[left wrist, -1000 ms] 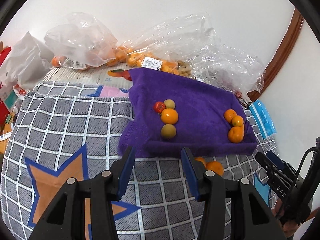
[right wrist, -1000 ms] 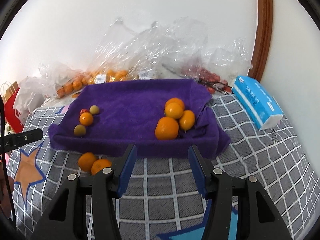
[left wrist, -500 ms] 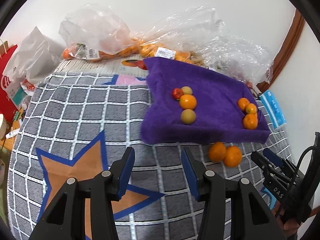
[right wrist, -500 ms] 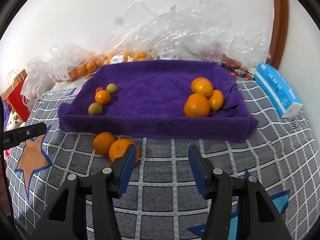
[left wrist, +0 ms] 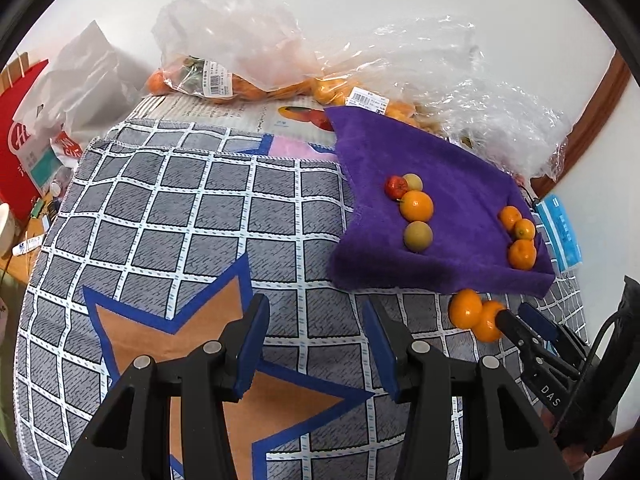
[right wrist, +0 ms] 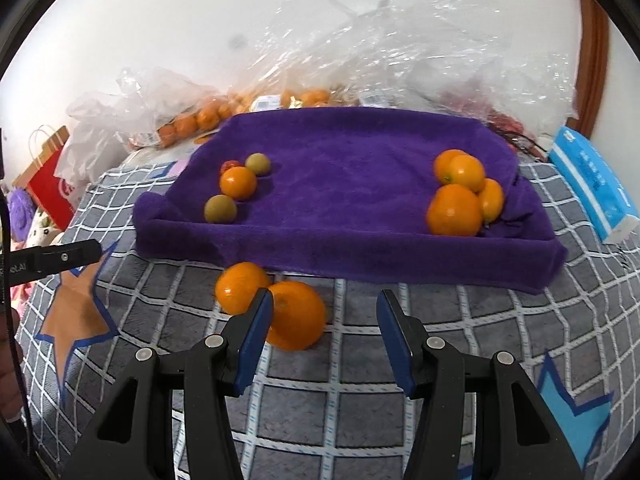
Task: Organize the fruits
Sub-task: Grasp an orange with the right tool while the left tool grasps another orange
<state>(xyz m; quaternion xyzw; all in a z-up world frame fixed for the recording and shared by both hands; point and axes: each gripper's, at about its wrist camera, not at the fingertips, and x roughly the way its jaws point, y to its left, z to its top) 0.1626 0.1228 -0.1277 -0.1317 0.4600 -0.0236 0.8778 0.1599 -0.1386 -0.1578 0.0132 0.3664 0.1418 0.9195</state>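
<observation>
Two oranges (right wrist: 276, 308) lie off the purple towel (right wrist: 344, 184); right gripper (right wrist: 324, 336), jaws released and empty, must shift frame-left to straddle one. Left gripper (left wrist: 316, 344) idles, jaws released.

Both wrist views look down, sharing the purple towel (left wrist: 452, 200).

My purple towel (right wrist: 340, 184) looks plush and matt – soft pile cloth. The oranges (right wrist: 294, 316) below it shine, finely dimpled. The checked cover (left wrist: 180, 216), left of frame, is woven fabric; upper-frame bags (right wrist: 400, 40) are crinkled, glossy clear plastic.
</observation>
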